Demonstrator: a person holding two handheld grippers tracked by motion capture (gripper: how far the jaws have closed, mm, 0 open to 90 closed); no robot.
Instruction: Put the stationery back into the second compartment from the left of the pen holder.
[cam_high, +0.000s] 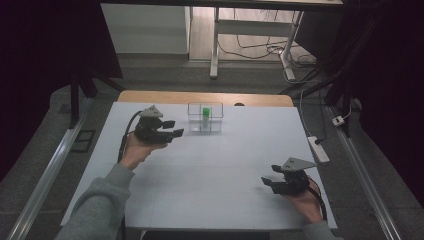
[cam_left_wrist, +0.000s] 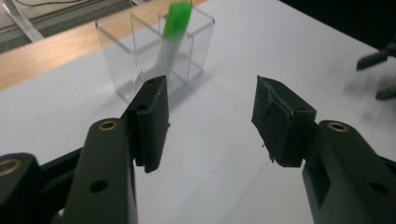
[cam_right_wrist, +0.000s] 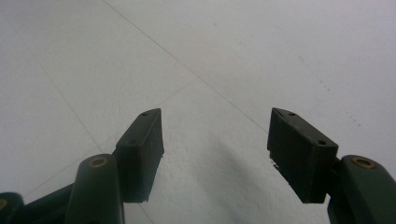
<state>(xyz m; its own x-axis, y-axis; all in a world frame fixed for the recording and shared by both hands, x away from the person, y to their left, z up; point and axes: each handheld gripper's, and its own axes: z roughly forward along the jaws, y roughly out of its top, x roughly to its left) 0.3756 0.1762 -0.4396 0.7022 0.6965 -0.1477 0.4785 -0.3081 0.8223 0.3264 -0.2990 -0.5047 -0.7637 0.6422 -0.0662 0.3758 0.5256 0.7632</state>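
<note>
Nearest the person, the right gripper (cam_high: 270, 183) sits low over the white table (cam_high: 215, 165), held from behind by the right hand (cam_high: 305, 200), its jaws spread wide with nothing between them; in the right gripper view its two black pads stand well apart above bare white tabletop crossed by thin seams. Farther forward and across the table, the left gripper (cam_high: 172, 128) is held by the left hand (cam_high: 134, 150), a grey sleeve (cam_high: 100, 205) trailing back from it, and its jaws are also parted and empty. In the left gripper view (cam_left_wrist: 210, 116) the gap between the pads opens onto bare table, and just ahead of the left-hand jaw stands a clear plastic box (cam_left_wrist: 154, 56) divided into compartments by inner walls. A green flat piece (cam_left_wrist: 176, 21) stands upright and slightly tilted in one of the far compartments, its top poking above the rim; it is near the left gripper but apart from it, untouched. From the high view the clear box (cam_high: 205, 118) lies just beyond the left gripper's tips, with the green piece (cam_high: 205, 112) in its middle, well apart from the right gripper. Beyond the box runs the table's wooden edge (cam_high: 150, 96), and to the right of the table a white power strip (cam_high: 318, 149) lies on the floor.
</note>
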